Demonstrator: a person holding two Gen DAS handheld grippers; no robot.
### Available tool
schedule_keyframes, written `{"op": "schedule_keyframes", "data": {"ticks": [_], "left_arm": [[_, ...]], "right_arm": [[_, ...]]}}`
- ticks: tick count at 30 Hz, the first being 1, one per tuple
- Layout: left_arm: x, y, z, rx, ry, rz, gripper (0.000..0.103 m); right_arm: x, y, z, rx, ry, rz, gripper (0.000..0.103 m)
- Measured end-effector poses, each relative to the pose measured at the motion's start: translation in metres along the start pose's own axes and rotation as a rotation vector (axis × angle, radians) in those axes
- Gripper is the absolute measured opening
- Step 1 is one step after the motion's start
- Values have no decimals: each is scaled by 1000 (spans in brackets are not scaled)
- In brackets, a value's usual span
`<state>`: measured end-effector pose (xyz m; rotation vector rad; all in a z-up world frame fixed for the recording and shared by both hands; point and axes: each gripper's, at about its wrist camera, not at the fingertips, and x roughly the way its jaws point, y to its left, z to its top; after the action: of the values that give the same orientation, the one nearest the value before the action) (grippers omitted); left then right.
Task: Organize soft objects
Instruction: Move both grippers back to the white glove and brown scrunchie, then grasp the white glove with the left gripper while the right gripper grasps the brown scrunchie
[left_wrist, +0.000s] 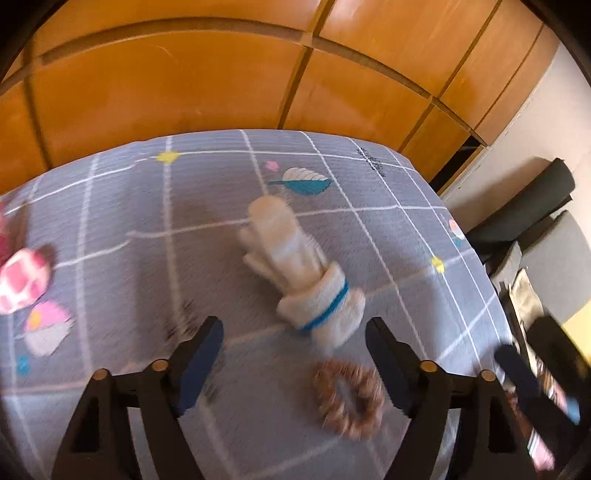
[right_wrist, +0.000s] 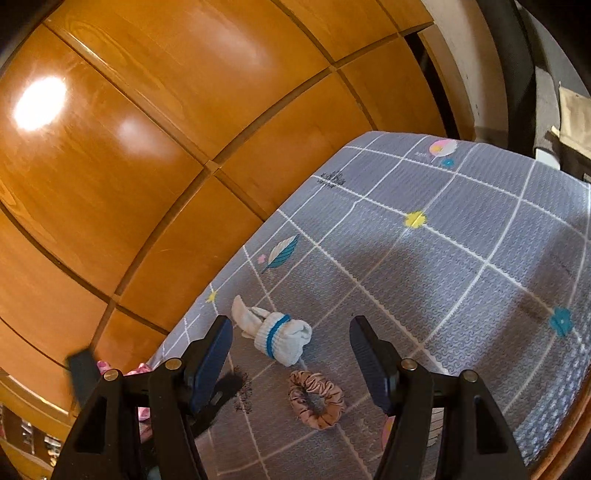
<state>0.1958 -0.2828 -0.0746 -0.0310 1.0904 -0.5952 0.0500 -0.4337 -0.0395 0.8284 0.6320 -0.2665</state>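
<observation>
so from the left wrist view, a pink and white checked soft thing (left_wrist: 20, 280) is sitting way over at the left edge of the counter (left_wrist: 122, 206), which is wearing a grey grid cloth with little feathers and flowers printed on it. the left gripper (left_wrist: 294, 338) is hanging over the cloth with its jaws spread wide and nothing between the pads. the rolled white sock with the blue band (left_wrist: 303, 269) is lying just ahead of it, roughly mid counter, a bit blurry. the brown scrunchie (left_wrist: 349, 398) is resting on the cloth just this side of the sock, near the right finger. in the right wrist view, the right gripper (right_wrist: 290, 341) is also standing released, nothing pinched, with the sock (right_wrist: 275, 334) and the scrunchie (right_wrist: 317, 400) both showing in the gap ahead, apart from the pads. orange wooden cabinet doors (right_wrist: 147, 166) are running behind the counter's far edge.
</observation>
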Motion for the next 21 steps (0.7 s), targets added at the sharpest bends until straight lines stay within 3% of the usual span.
{"op": "schedule_keyframes", "data": {"ticks": [7,9,10,11,12,18,21], "left_arm": [[50,-7,21,-36,39,46,84],[58,-10,21,-24,52,38,72],[56,-15,21,19,32,22,48],[55,-20,21,46,25,10,42],[48,-22,20,63,13,13,37],[-5,4,4,60,-53,-6,37],[-39,29,-17,63,-87,52,37]], "right_arm": [[1,-3,1,28,9,40,67],[1,-5,1,35,14,45,67],[1,-4,1,35,15,44,67],[1,-4,1,34,16,44,67],[1,-3,1,33,15,45,67],[0,1,1,9,10,28,67],[4,4,1,-11,25,4,67]]}}
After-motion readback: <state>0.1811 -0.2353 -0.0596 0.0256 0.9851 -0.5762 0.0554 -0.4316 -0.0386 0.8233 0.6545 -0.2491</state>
